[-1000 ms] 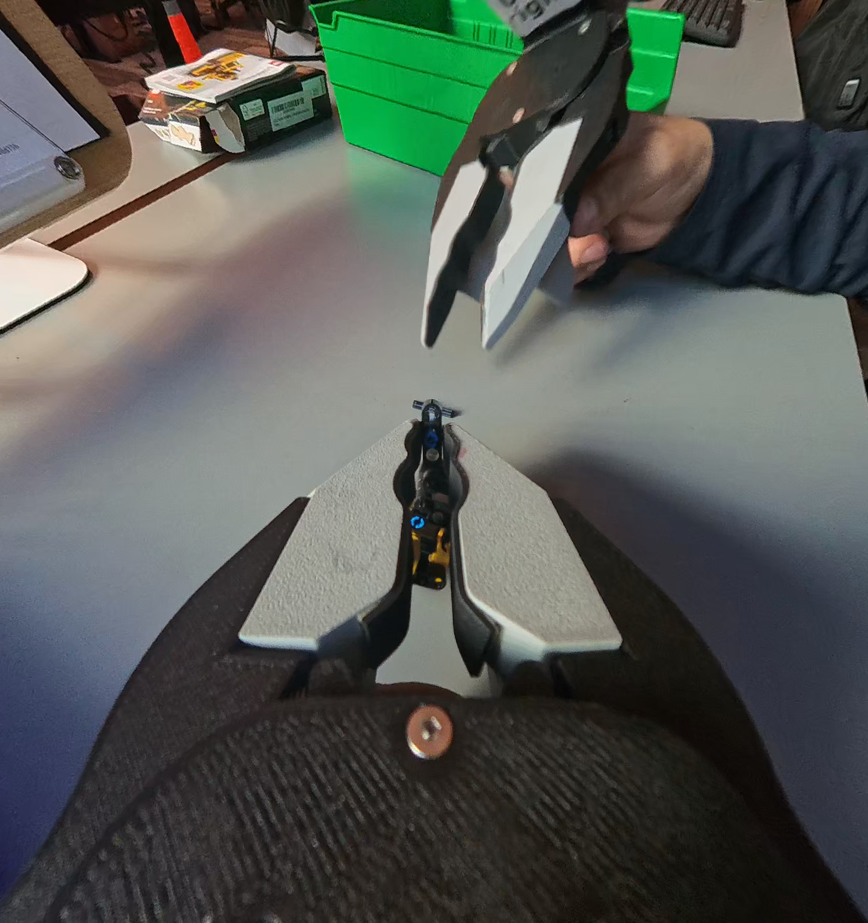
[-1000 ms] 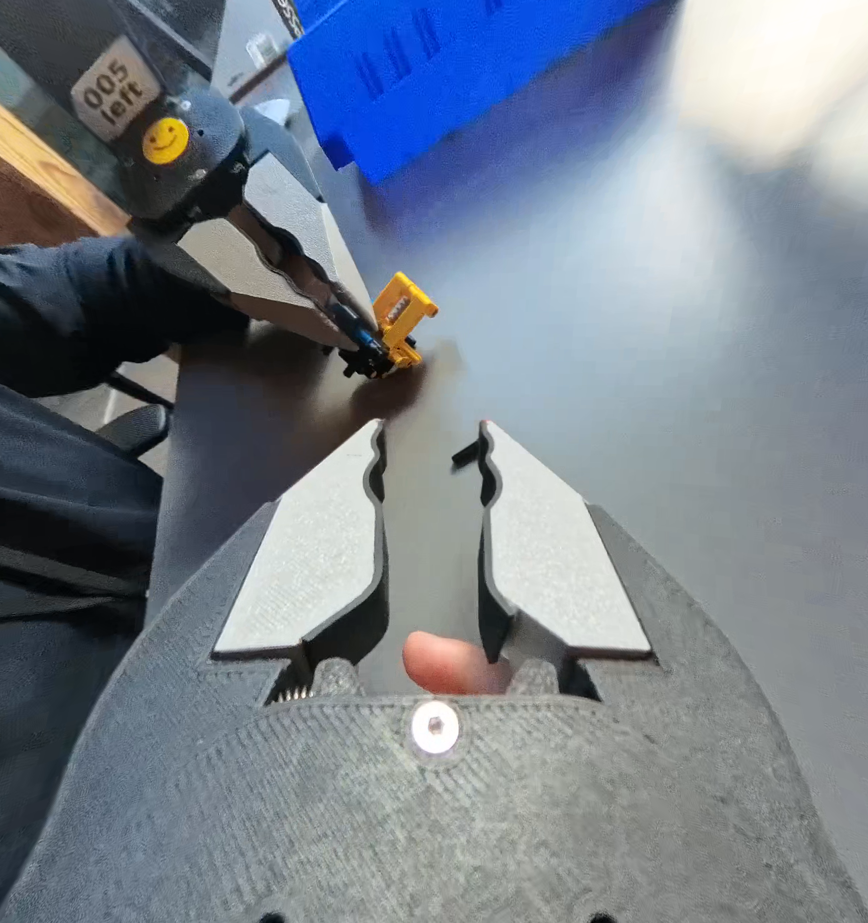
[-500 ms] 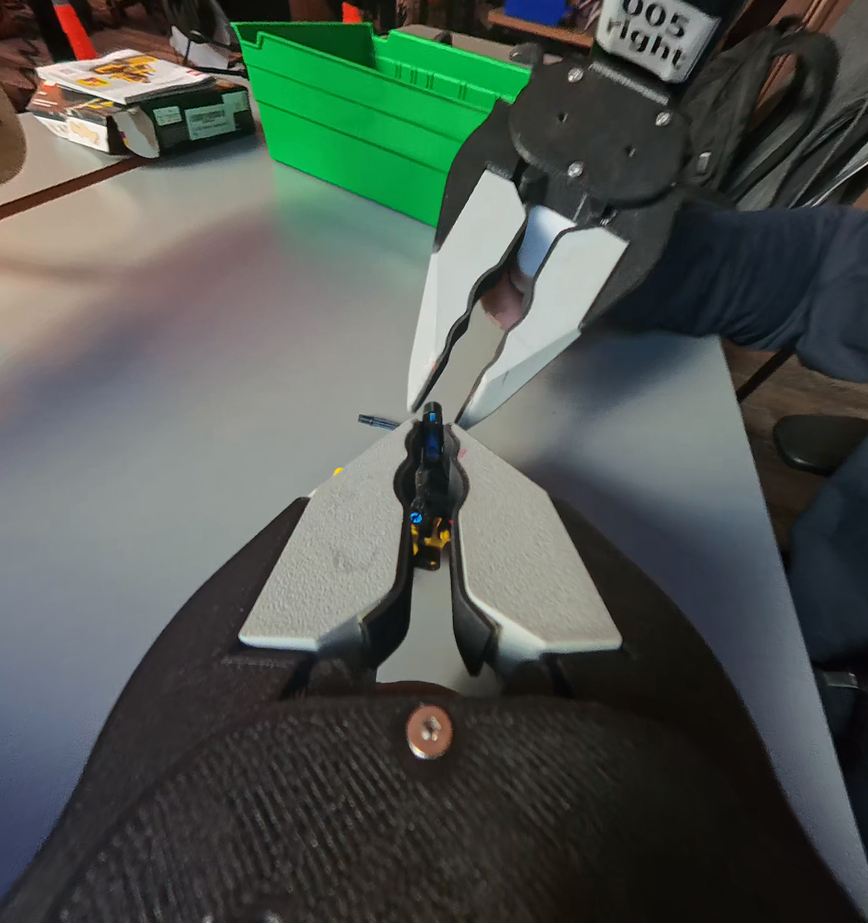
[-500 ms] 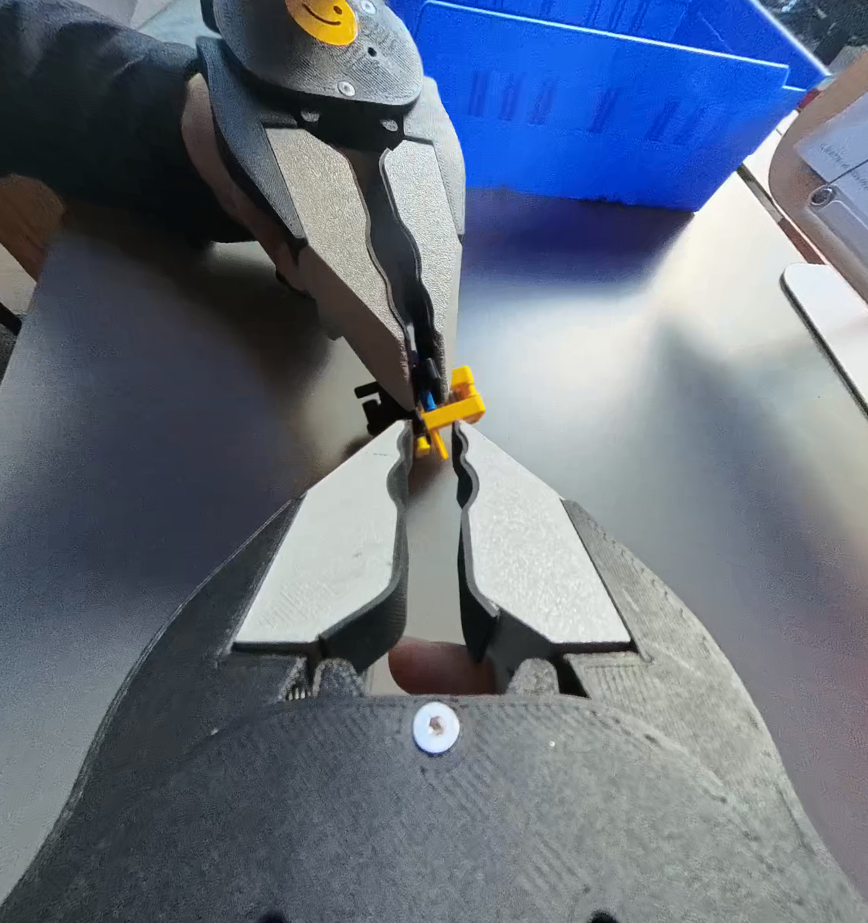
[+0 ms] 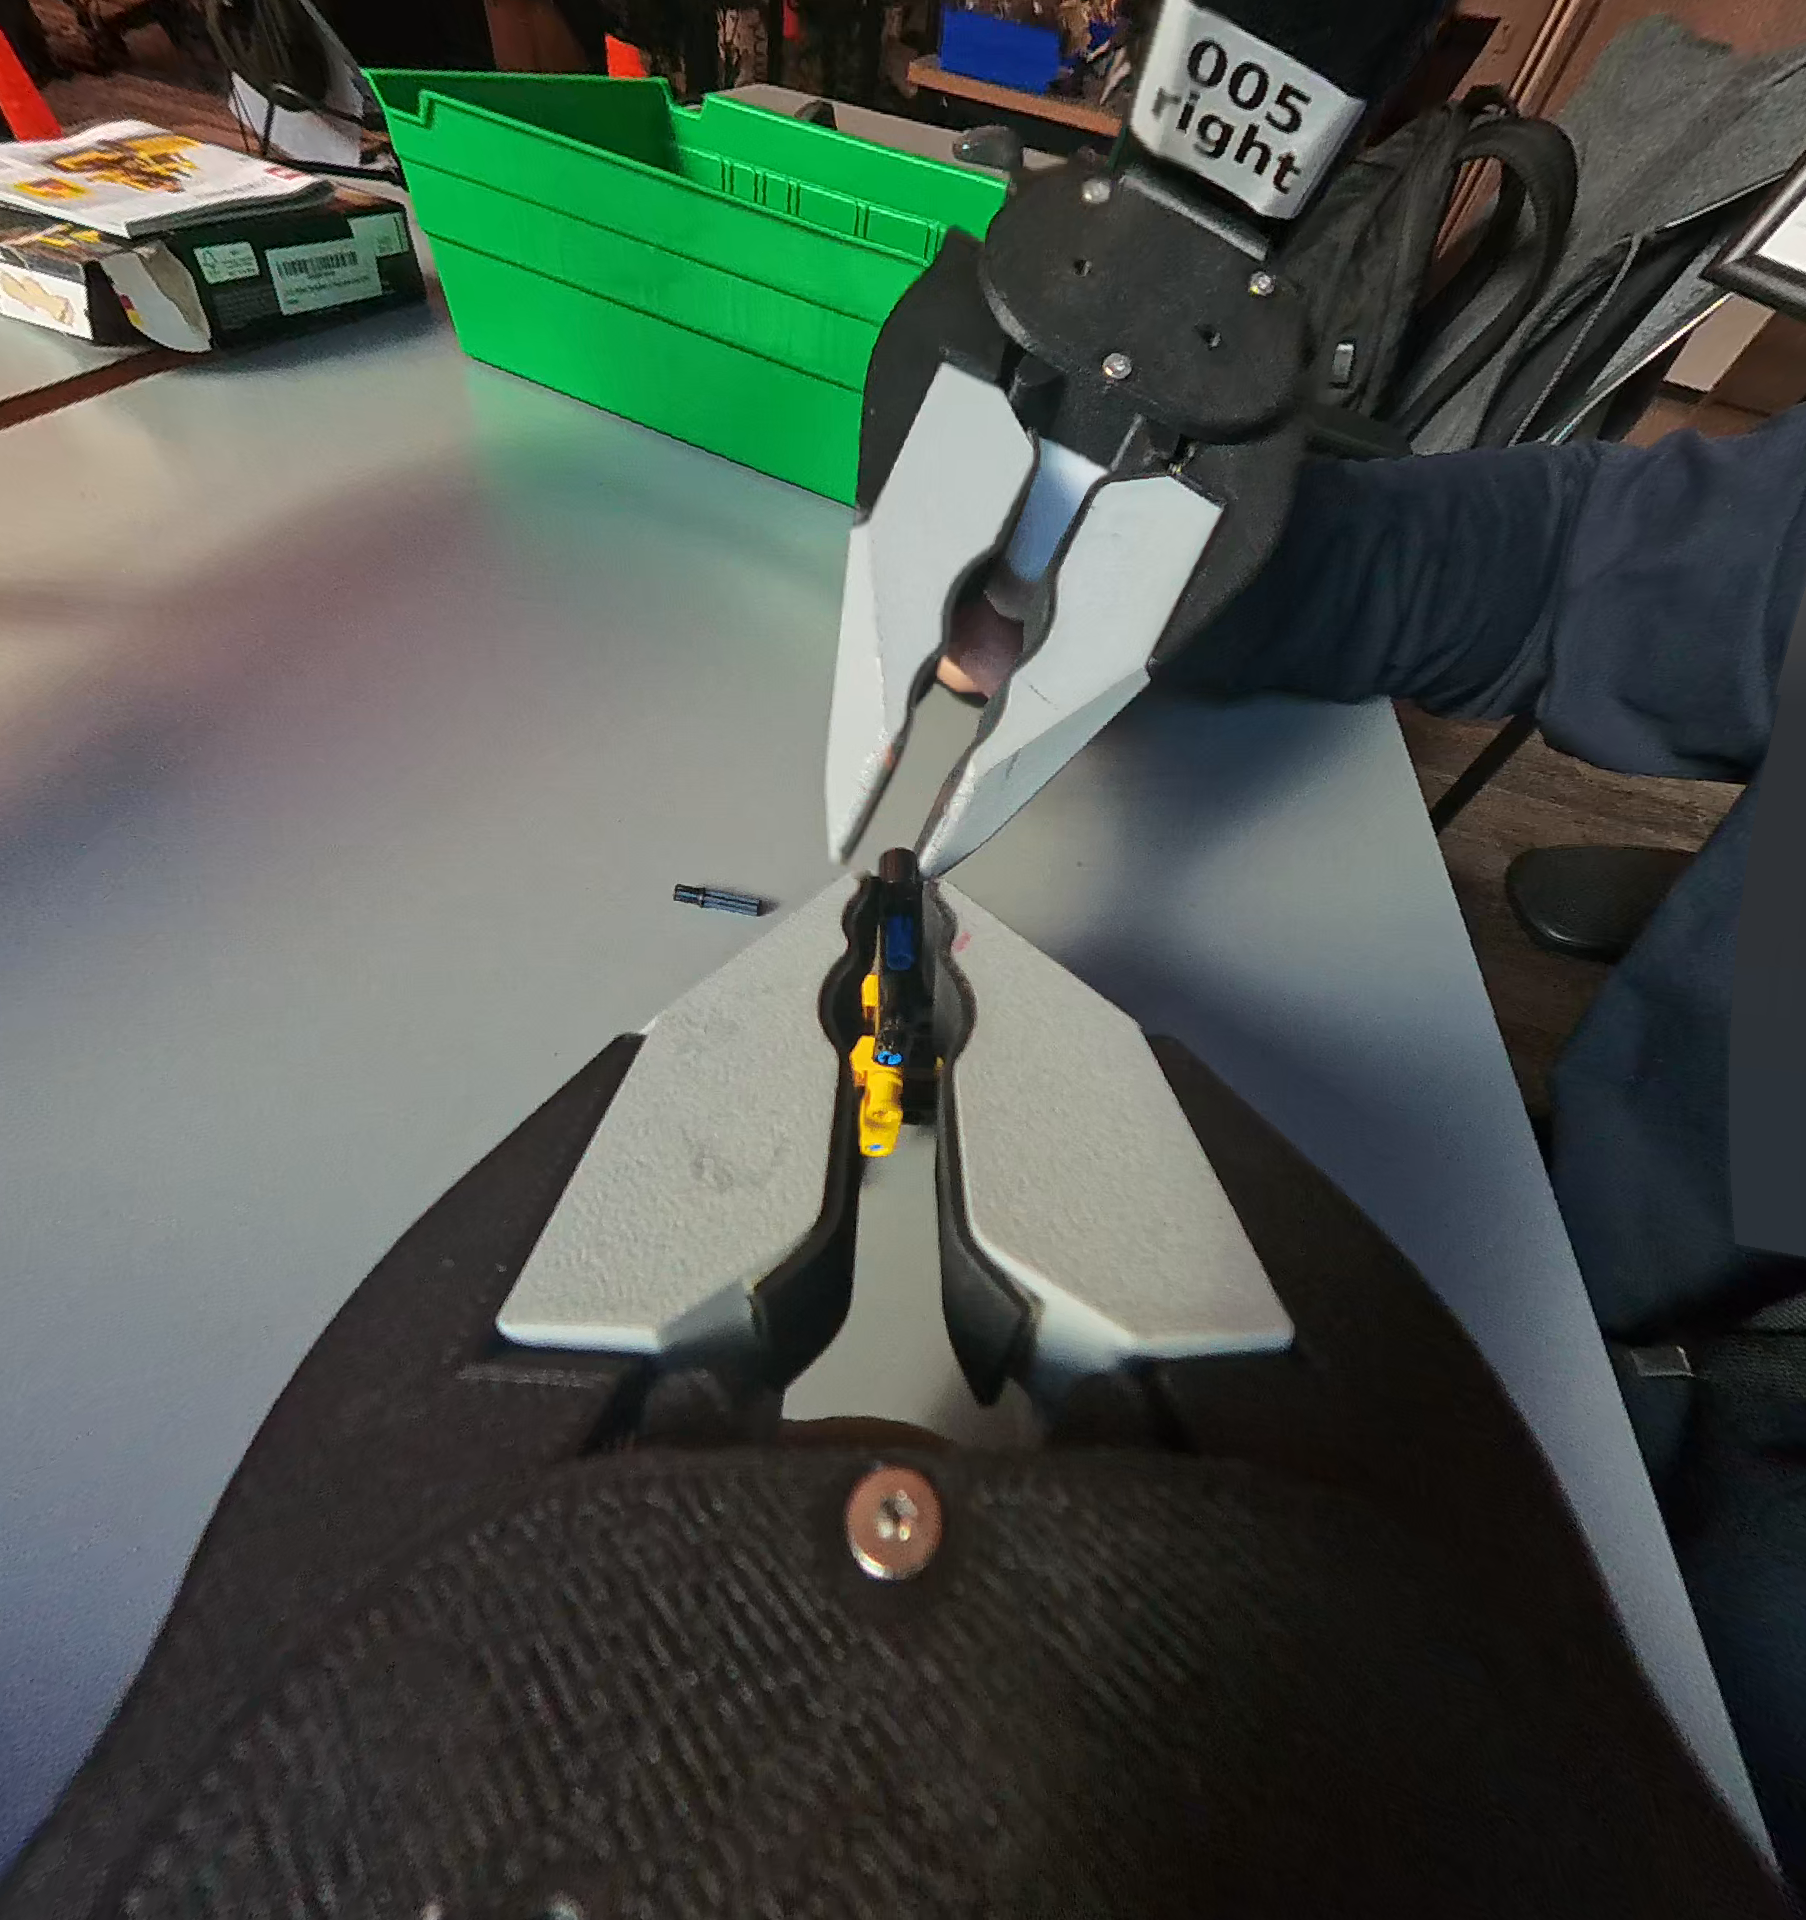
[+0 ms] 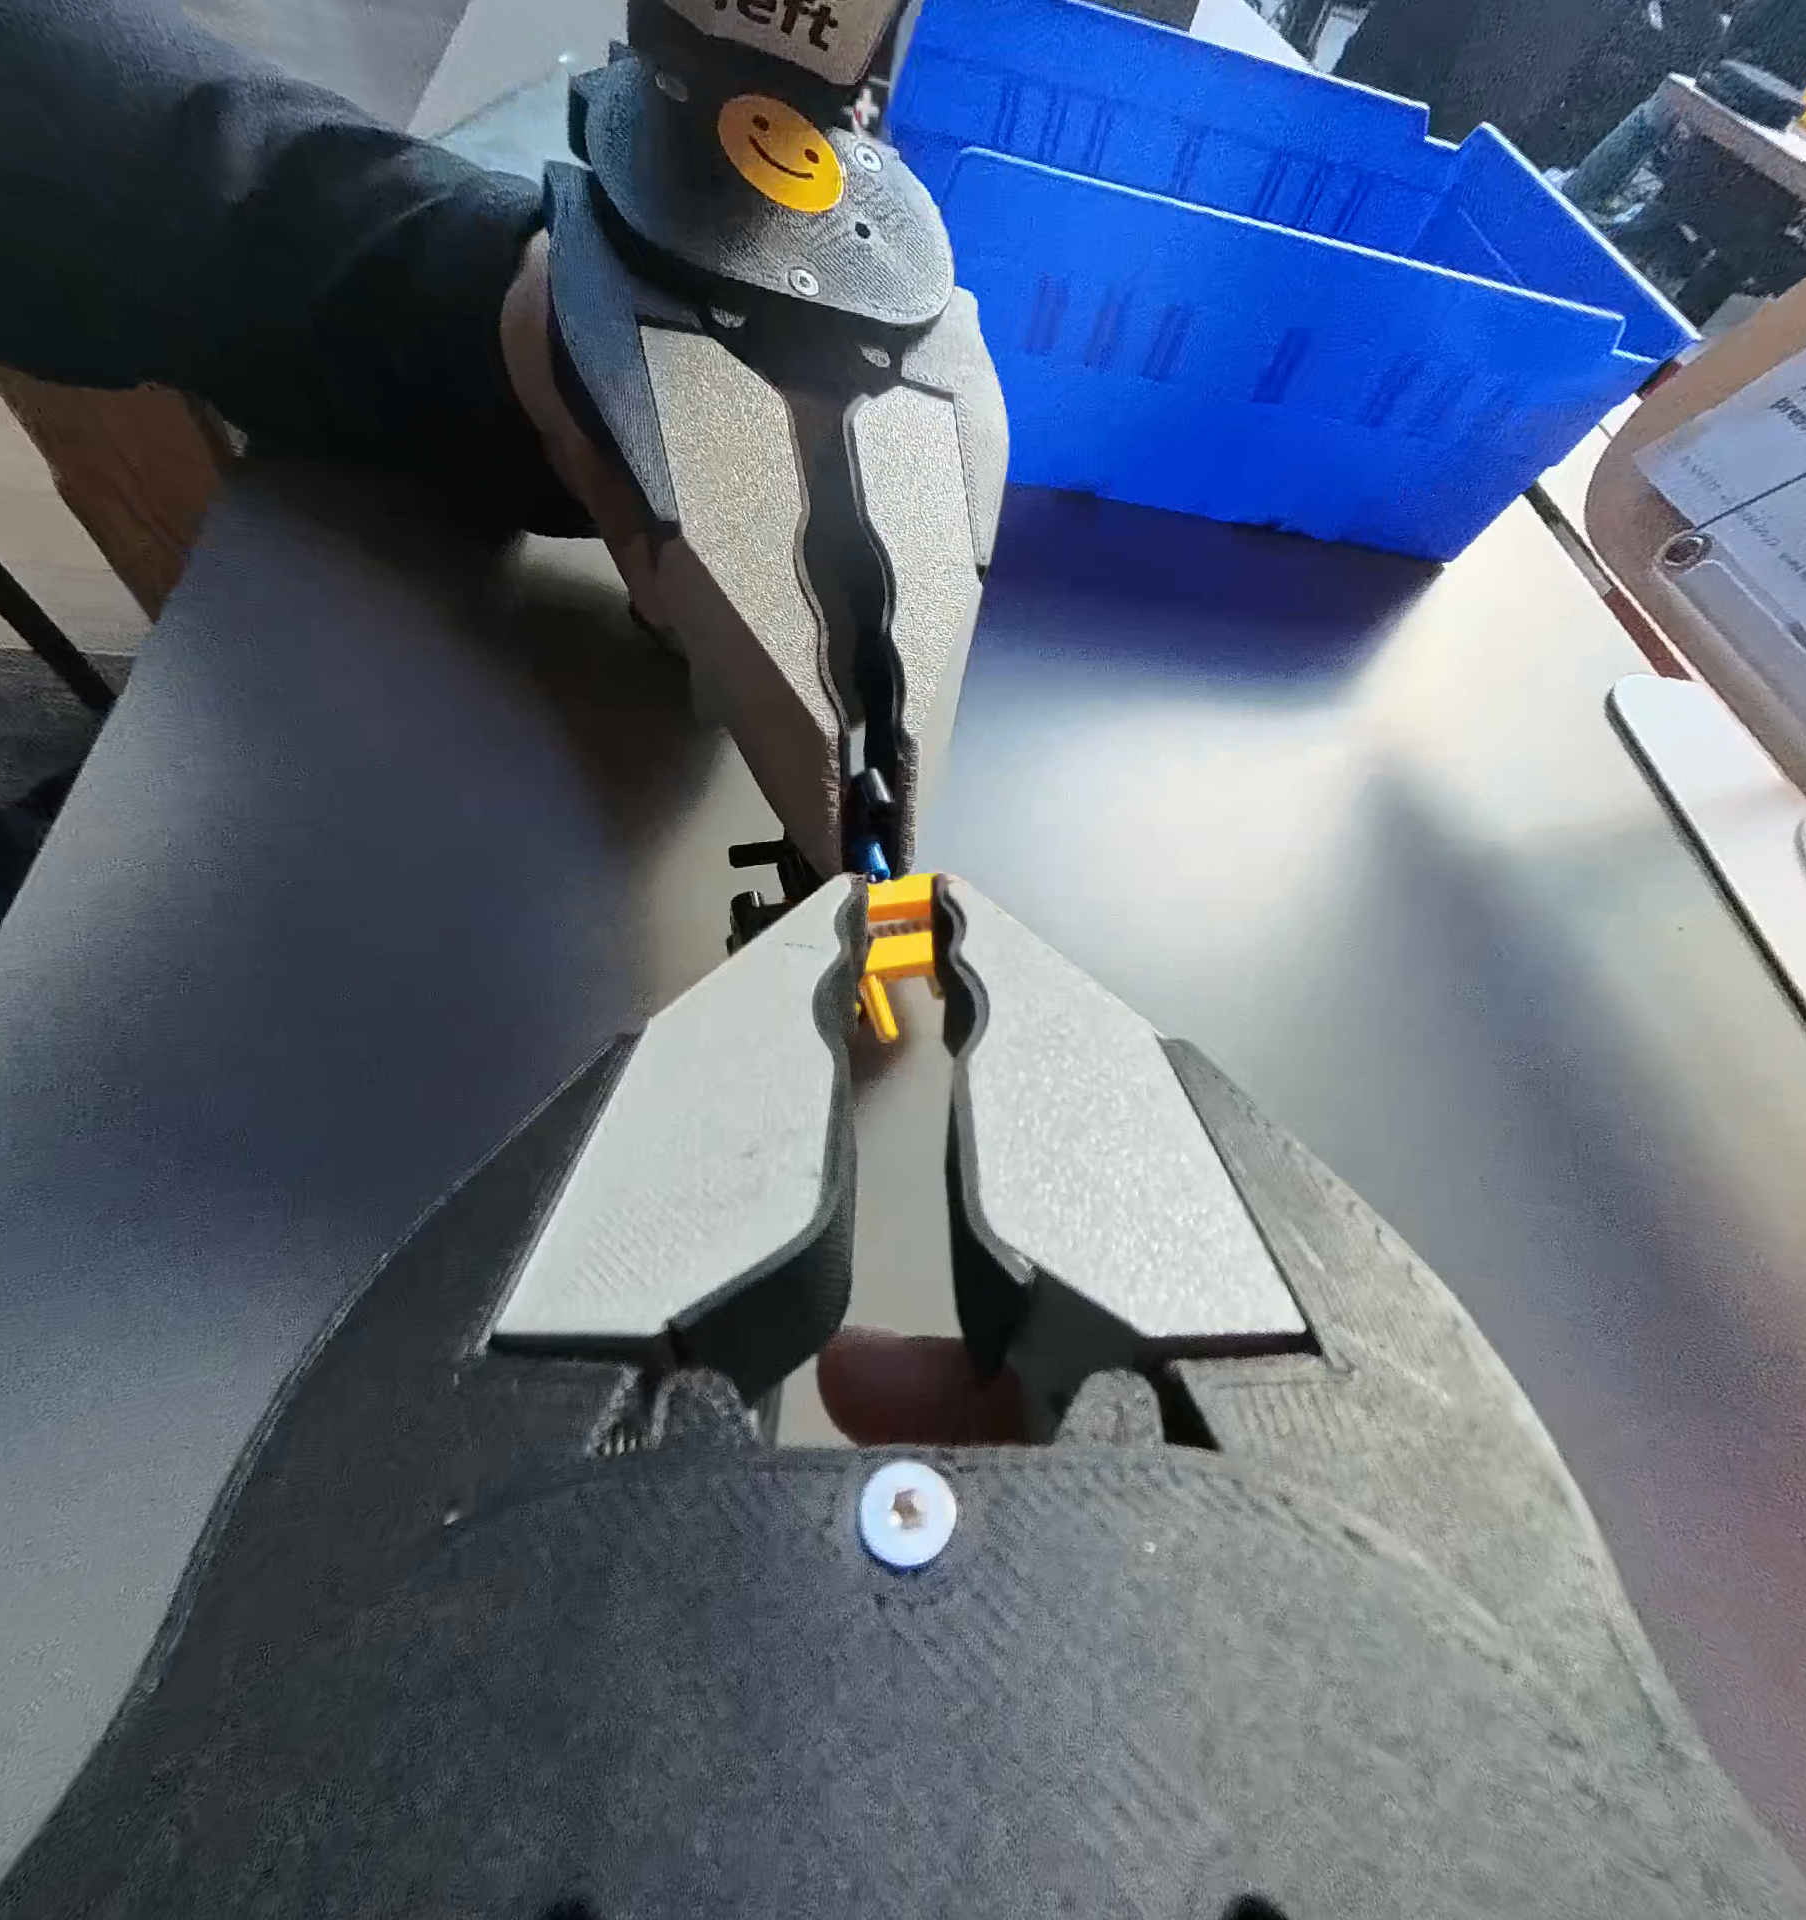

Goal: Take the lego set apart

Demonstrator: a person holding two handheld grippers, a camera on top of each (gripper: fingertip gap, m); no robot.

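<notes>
The small lego set (image 5: 883,1081), made of black, blue and yellow parts, is held above the grey table. My left gripper (image 5: 897,904) is shut on its black and blue body. My right gripper (image 6: 897,888) faces the left gripper (image 6: 873,821) tip to tip, and its fingertips close on the yellow part (image 6: 899,920) of the set. In the left wrist view the right gripper (image 5: 883,852) comes down from above onto the set's far end. A loose black pin (image 5: 717,899) lies on the table just left of the tips.
A green bin (image 5: 670,260) stands at the back of the table, with a cardboard box and booklet (image 5: 151,239) to its left. A blue bin (image 6: 1242,343) stands behind the left gripper. A display stand (image 6: 1751,582) is at the right edge. Less than 4 cm separates the two grippers' tips.
My right gripper swung in from the side, lined up opposite the left gripper and narrowed around the yellow part. The left gripper kept its hold on the set.
</notes>
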